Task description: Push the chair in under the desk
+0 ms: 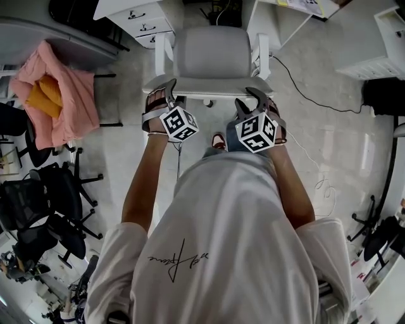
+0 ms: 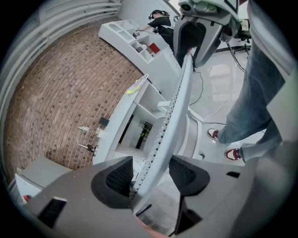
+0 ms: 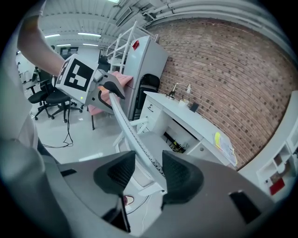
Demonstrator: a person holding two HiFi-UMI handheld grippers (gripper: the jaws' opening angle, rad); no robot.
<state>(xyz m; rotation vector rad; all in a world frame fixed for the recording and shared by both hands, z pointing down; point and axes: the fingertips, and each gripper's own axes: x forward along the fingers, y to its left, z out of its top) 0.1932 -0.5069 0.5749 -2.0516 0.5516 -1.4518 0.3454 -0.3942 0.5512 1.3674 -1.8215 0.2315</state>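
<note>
The pale grey office chair faces the white desk, its seat just in front of the desk's opening. Both grippers sit on the top edge of its backrest. My left gripper is at the left end; in the left gripper view the thin perforated backrest runs between wide jaws with a gap on the right side. My right gripper is at the right end; in the right gripper view its pads close on the backrest edge.
A white drawer unit stands under the desk's left side. A pink cloth drapes a chair at the left, with black office chairs below it. A black cable crosses the floor on the right. A person's shoe is behind the chair.
</note>
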